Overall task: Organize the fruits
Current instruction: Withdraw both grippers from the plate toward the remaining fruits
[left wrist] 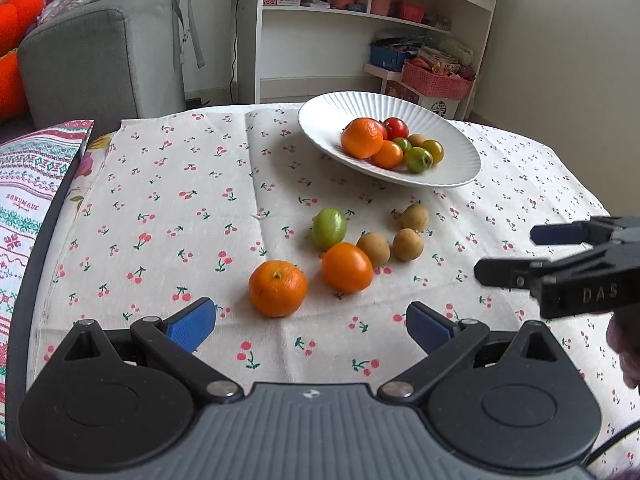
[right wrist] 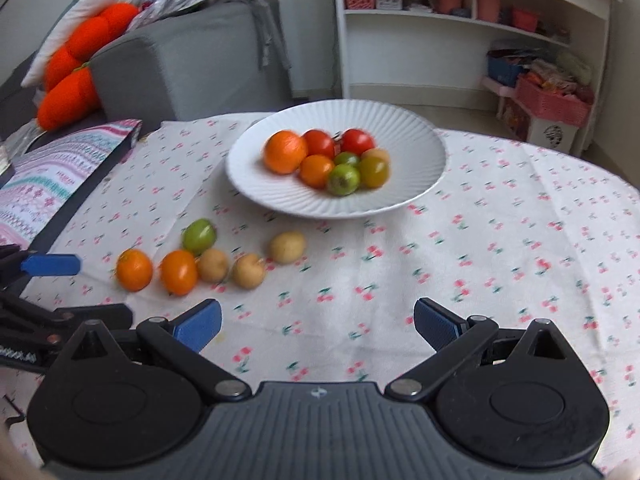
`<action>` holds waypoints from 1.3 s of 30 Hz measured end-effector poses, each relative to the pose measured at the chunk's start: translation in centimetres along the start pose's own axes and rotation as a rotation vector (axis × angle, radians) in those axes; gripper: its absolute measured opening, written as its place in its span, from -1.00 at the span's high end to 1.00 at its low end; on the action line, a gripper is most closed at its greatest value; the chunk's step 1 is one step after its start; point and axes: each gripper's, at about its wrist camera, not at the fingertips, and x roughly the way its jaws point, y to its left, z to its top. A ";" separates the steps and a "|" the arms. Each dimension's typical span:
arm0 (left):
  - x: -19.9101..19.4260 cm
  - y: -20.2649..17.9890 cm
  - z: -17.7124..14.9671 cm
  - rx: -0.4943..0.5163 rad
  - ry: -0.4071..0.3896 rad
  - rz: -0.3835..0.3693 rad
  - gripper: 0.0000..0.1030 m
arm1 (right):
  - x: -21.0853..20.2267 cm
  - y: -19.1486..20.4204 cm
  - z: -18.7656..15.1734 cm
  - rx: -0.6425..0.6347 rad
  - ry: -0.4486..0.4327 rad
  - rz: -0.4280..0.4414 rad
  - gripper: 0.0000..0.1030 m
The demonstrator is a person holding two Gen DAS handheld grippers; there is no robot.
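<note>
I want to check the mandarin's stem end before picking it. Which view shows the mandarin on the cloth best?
The left wrist view: the mandarin sits close, sharp, with its stem end visible, just ahead of the open left gripper. The right wrist view shows it small, blurred, far left.

Table: cherry-print cloth, white plate, loose fruits.

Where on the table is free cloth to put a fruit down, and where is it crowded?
Free cloth lies left of the plate toward the patterned cushion, and right of the plate to the table edge. Also free: the strip between the mandarin and the left gripper. The loose fruits below the plate sit crowded.
</note>
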 end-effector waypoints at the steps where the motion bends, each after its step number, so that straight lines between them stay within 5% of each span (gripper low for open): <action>1: 0.1 0.1 -0.1 0.005 -0.004 0.000 -0.77 | 0.2 0.3 -0.2 -0.006 0.005 0.010 -0.99; 15: 1.5 1.8 -1.8 0.032 -0.009 0.003 -0.77 | 2.8 1.6 -1.8 -0.068 0.035 0.008 -0.99; 39: 3.2 2.2 -2.2 0.036 -0.076 0.049 -0.77 | 4.5 1.5 -1.2 -0.118 -0.041 0.025 -1.00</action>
